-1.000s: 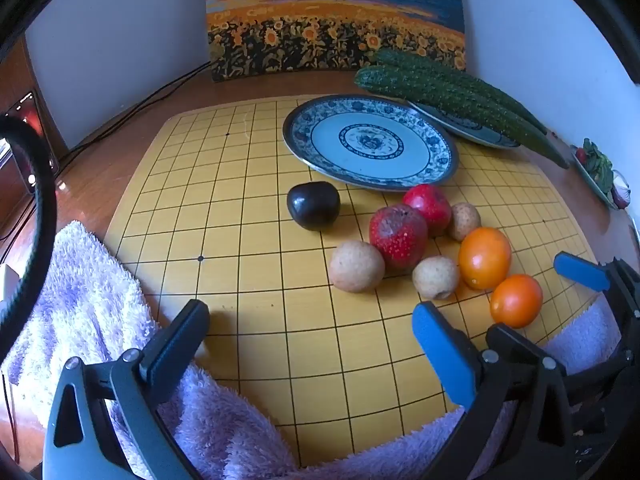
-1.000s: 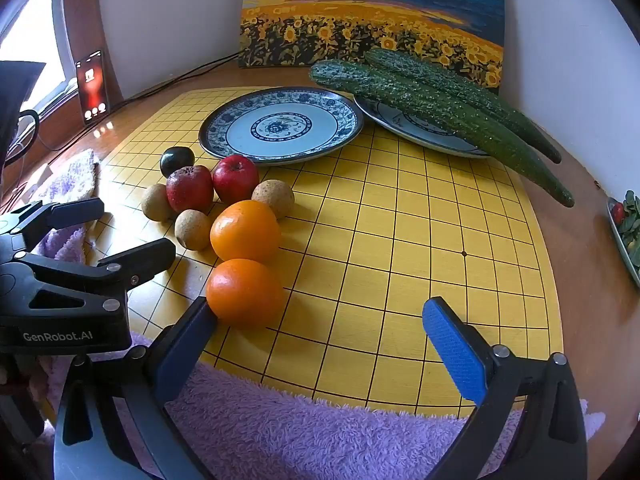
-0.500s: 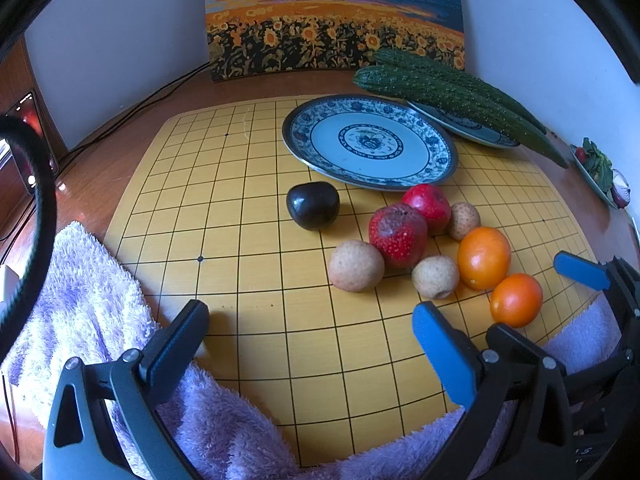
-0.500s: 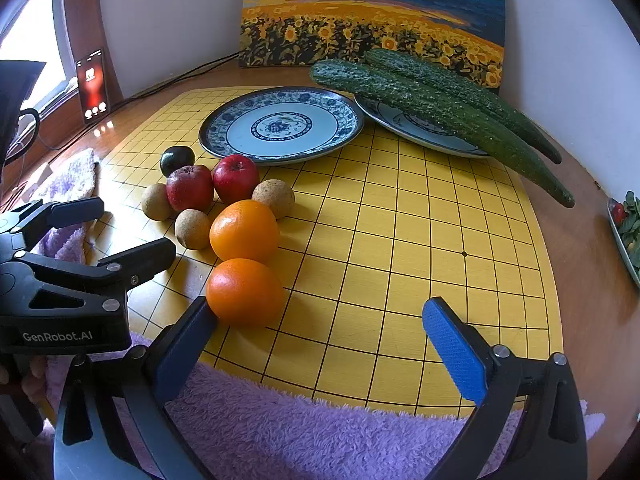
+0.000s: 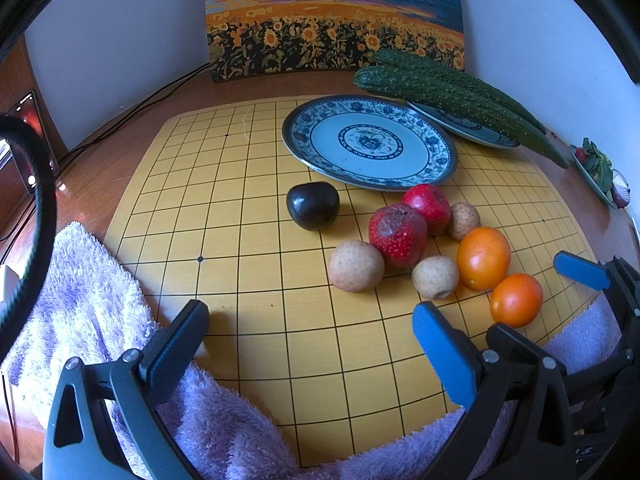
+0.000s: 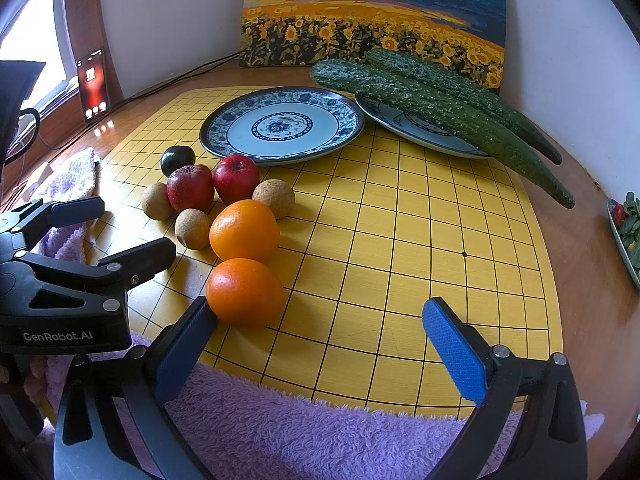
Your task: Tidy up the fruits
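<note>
A cluster of fruit lies on the yellow grid board (image 5: 240, 240): two oranges (image 6: 244, 292) (image 6: 244, 230), two red apples (image 6: 236, 178) (image 6: 190, 188), three brown round fruits (image 6: 274, 198) and a dark plum (image 5: 313, 205). An empty blue-patterned plate (image 5: 370, 142) sits behind them. My left gripper (image 5: 308, 344) is open and empty, low over the board's near edge. My right gripper (image 6: 320, 340) is open and empty, its left finger next to the nearest orange.
Two long cucumbers (image 6: 440, 104) lie on a second plate (image 6: 416, 128) at the back right. A purple towel (image 6: 300, 432) covers the near edge. A sunflower painting (image 5: 332, 20) leans on the wall. A phone (image 6: 94, 84) stands at the left. A small dish of greens (image 6: 628, 224) sits far right.
</note>
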### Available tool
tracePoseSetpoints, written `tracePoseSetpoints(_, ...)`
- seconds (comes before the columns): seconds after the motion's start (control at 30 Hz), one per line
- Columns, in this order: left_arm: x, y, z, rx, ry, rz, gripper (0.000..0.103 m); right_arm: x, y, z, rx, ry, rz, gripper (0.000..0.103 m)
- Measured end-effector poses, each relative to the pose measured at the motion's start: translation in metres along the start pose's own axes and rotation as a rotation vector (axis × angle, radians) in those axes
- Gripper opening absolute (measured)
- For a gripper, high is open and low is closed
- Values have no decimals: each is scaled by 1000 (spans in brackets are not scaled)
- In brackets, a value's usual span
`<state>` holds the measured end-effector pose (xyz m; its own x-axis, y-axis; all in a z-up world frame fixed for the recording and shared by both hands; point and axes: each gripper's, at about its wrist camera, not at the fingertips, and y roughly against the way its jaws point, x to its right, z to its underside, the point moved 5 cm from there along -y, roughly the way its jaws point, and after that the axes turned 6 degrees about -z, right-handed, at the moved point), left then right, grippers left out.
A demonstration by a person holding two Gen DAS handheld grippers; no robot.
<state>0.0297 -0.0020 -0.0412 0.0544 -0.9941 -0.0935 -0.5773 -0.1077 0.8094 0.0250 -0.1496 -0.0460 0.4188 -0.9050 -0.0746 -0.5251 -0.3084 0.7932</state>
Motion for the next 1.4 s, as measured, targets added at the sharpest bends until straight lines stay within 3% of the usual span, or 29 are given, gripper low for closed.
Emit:
tracePoseSetpoints(1.17,2,0,-2,-19,-1,6,102,-2,0,0,-23,13,-12,103)
tracePoseSetpoints(1.4,2,7,-7,-5,13,60,87,-11,5,1,-23,48,-45,84)
